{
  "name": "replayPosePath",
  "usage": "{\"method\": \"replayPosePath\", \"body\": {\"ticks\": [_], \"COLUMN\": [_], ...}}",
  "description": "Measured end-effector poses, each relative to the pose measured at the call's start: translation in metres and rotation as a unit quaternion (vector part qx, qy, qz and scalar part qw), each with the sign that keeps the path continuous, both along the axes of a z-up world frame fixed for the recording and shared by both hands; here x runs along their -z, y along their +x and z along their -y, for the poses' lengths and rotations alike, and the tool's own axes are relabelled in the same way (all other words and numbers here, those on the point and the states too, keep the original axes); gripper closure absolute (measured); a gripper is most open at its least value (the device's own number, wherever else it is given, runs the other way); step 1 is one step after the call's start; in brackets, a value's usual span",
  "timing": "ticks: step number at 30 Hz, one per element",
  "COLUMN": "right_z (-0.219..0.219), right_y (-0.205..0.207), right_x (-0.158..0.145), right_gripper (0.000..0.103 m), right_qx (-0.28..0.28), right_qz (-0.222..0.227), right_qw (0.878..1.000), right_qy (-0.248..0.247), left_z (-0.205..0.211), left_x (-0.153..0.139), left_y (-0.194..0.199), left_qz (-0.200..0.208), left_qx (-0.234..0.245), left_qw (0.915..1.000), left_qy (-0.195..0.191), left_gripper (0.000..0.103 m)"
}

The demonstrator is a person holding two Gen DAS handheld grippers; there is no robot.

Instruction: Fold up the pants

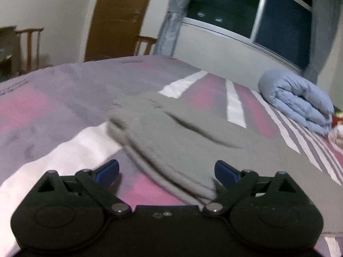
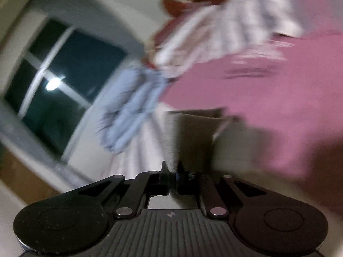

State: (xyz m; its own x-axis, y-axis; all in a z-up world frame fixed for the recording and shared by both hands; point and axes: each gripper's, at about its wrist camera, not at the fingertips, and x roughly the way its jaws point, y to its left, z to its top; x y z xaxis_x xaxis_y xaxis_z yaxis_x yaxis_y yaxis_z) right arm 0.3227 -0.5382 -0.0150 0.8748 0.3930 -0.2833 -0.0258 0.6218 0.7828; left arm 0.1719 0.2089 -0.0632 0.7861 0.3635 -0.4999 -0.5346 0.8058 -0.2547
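Bedroom, bed [image 1: 53,111] with pink-grey-white striped cover. Left tool [image 1: 166,172] spread wide, holding nothing, low above near edge of grey pants [image 1: 171,132]. Pants lie folded on bed ahead of it. Right tool [image 2: 171,172] pinched tight on grey pants [image 2: 193,137] fabric, view tilted and blurred. Rolled blue quilt [image 1: 298,100] beyond pants, near window [image 1: 257,10].

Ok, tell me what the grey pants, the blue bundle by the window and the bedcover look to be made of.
Pants: soft, matte grey knit, possibly fleece or jersey; it slumps in thick rounded folds without shine.
Blue bundle: puffy, quilted-looking fabric, likely a padded duvet; its plump rolled layers suggest filling.
Bedcover: smooth matte woven cloth, likely cotton or a blend, with printed pink, grey and white blocks. Blur leaves the weave unclear.
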Motion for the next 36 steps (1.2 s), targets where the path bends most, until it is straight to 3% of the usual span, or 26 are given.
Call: {"method": "replayPosePath", "body": {"ticks": [5,9,11,13,15,16,18,19,22,26,29,32,34,36], "right_z": [-0.127,-0.245,-0.306,-0.36,-0.369,-0.369,-0.366,-0.364,-0.366,-0.355,-0.366,-0.382,-0.377,-0.359], "right_y": [0.008,-0.006,-0.021,-0.032,-0.056,-0.058,-0.062,-0.066,-0.082,-0.099,-0.1,-0.09,-0.092,-0.098], "right_x": [-0.036,-0.018,0.009,0.049,0.053,0.052,0.046,0.042,0.036,0.03,0.03,0.043,0.038,0.026], "right_gripper": [0.097,0.097,0.097,0.095,0.086,0.081,0.063,0.06,0.059,0.059,0.059,0.06,0.06,0.059], "right_qx": [-0.109,-0.216,-0.289,-0.359,-0.341,-0.342,-0.349,-0.35,-0.357,-0.312,-0.314,-0.32,-0.318,-0.288], "right_qz": [0.048,0.048,0.033,-0.029,0.023,0.021,0.027,0.036,0.057,0.074,0.07,0.027,0.031,0.065], "right_qw": [0.993,0.975,0.956,0.926,0.928,0.928,0.925,0.922,0.912,0.931,0.929,0.921,0.923,0.933], "right_qy": [0.0,-0.006,-0.048,-0.111,-0.147,-0.143,-0.146,-0.164,-0.193,-0.176,-0.182,-0.221,-0.213,-0.207], "left_z": [-0.028,-0.03,-0.031,-0.034,-0.035,-0.035,-0.032,-0.03,-0.022,-0.022,-0.022,-0.021,-0.021,-0.021], "left_x": [0.01,0.009,0.009,0.01,0.011,0.011,0.011,0.011,0.011,0.012,0.012,0.013,0.012,0.013], "left_y": [-0.012,-0.02,-0.023,-0.026,-0.027,-0.025,-0.02,-0.017,-0.011,-0.013,-0.014,-0.011,-0.01,-0.011], "left_qz": [-0.021,-0.026,-0.029,-0.028,-0.021,-0.024,-0.033,-0.036,-0.045,-0.043,-0.044,-0.052,-0.052,-0.051], "left_qx": [-0.009,0.015,0.028,0.027,0.027,0.029,0.033,0.037,0.047,0.049,0.048,0.049,0.048,0.048], "left_qw": [0.9987,0.9989,0.9987,0.9987,0.9985,0.9985,0.9984,0.9983,0.9978,0.9978,0.9978,0.9974,0.9975,0.9975], "left_qy": [-0.045,-0.036,-0.03,-0.033,-0.042,-0.039,-0.031,-0.027,-0.011,-0.012,-0.014,-0.008,-0.009,-0.009], "left_gripper": [0.011,0.011,0.011,0.011,0.011,0.01,0.009,0.009,0.009,0.009,0.009,0.009,0.009,0.009]}}
